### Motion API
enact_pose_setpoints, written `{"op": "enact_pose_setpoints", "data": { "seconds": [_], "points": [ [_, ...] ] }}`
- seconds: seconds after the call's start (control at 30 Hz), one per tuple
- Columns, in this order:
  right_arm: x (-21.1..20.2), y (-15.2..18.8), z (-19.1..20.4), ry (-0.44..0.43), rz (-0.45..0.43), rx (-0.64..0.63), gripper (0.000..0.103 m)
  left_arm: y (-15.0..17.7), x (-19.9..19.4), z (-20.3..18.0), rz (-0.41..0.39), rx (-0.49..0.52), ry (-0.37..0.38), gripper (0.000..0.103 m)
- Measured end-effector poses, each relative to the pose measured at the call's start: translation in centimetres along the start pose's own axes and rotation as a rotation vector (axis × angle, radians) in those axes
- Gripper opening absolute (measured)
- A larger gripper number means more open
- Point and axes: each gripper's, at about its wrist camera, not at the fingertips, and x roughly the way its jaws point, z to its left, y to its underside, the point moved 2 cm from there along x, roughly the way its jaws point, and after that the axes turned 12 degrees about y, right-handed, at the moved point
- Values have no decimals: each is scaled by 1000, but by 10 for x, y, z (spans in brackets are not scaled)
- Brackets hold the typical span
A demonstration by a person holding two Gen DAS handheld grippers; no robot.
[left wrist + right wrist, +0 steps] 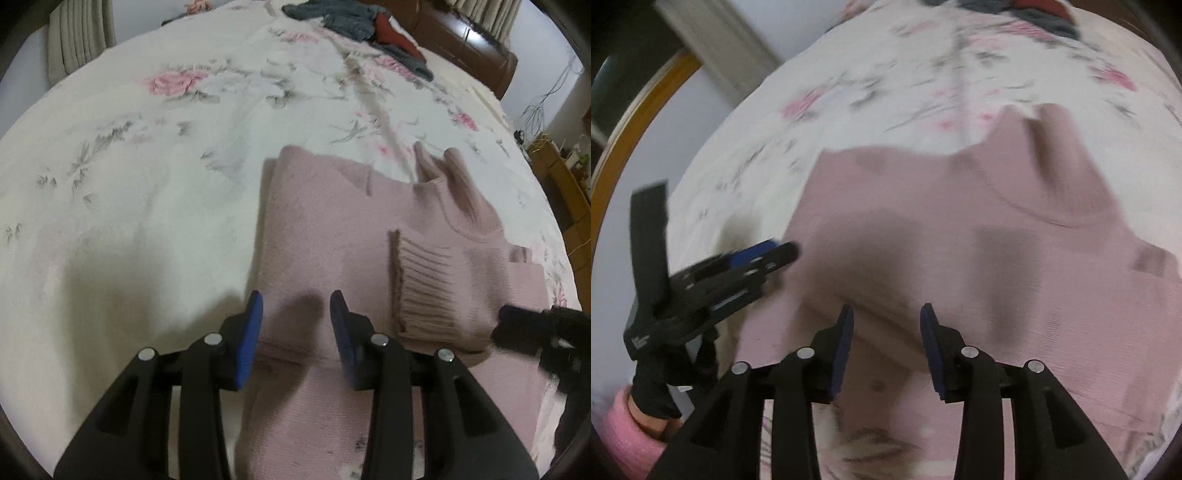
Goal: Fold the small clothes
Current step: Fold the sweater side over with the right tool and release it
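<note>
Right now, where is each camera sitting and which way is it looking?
Left wrist: sits on the left tool, looking forward over the pink sweater and across the flowered bed; the right tool pokes in at the side.
Right wrist: sits on the right tool, looking down at the sweater; the left tool and a pink sleeve show.
Shared: sweater, bed, each other's tool.

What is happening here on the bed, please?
A person holding a gripper in each hand is folding a pink sweater that lies on a floral bedspread. A ribbed cuff is already laid across the body of the sweater. The left gripper and the right gripper are both open above the near part of the sweater, gripping nothing. More clothes, grey and red, lie in a pile at the far end of the bed.
</note>
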Motion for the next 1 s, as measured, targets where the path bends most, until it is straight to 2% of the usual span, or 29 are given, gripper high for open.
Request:
{"op": "enact_pose_setpoints", "data": {
  "seconds": [0.07, 0.17, 0.27, 0.37, 0.43, 0.47, 0.5, 0.57, 0.67, 0.83, 1.0],
  "points": [
    [11, -5, 14, -7, 15, -13, 49, 1, 5, 4, 11, -6, 5, 39],
    [26, -10, 25, -19, 42, -16, 50, 3, 8, 10, 13, -18, 18, 43],
    [43, -10, 32, 26, 73, -40, 59, 4, 11, 18, 16, -54, 53, 45],
    [53, -8, 37, 60, 77, -51, 59, 5, 13, 16, 15, -36, 42, 45],
    [57, -7, 40, 94, 70, -65, 51, 6, 14, 13, 15, -19, 26, 45],
    [57, -6, 41, 133, 60, -78, 32, 6, 14, 12, 15, -17, 22, 45],
    [57, -6, 39, 185, 51, -91, 18, 6, 14, 12, 16, -18, 20, 45],
    [54, -5, 28, 161, 51, -65, 8, 5, 14, 13, 18, -23, 23, 45],
    [35, -3, 2, 48, 19, 51, 6, 5, 14, 13, 20, -23, 23, 46],
    [-12, 9, -41, -29, -79, 184, 6, 5, 14, 13, 20, -24, 16, 46],
    [-52, 30, -100, -61, -141, 328, 6, 4, 15, 12, 21, -21, 4, 46]
  ]
}}
